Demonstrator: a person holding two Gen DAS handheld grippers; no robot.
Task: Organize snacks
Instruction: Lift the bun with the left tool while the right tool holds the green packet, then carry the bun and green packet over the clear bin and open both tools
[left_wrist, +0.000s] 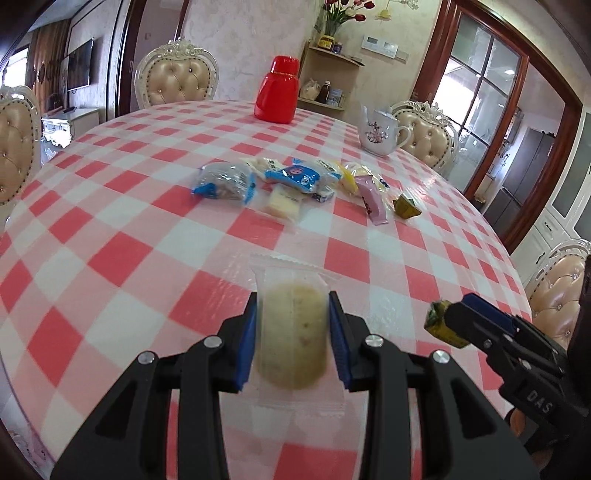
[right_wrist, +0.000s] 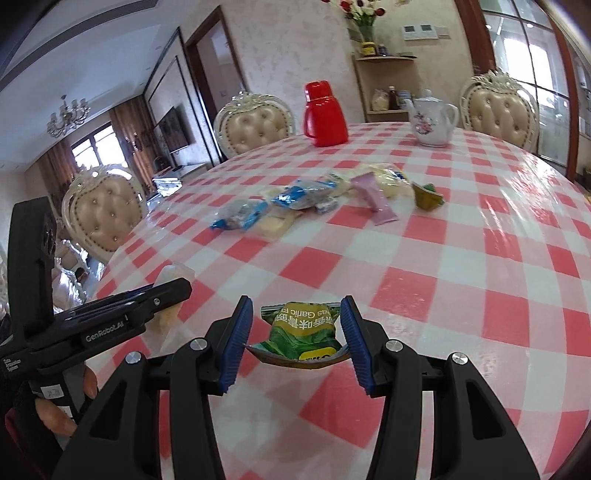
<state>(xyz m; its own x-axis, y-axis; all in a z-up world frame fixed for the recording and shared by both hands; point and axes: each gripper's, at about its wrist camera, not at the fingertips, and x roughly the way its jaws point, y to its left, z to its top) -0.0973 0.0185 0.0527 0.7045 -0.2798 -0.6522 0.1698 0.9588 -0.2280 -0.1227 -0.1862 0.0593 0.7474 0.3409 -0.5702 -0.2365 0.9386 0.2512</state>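
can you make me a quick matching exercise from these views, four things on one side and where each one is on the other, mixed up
Things:
1. clear-wrapped pale cake
2. green garlic snack packet
3. red flask
4. pink wrapper

Places:
A. standing at the far side of the table, left of the white teapot
B. held in the right tool
C. lying in the snack pile mid-table, beside a second green packet
D. held in the left tool

Pairs: 1-D, 2-B, 3-A, 4-C
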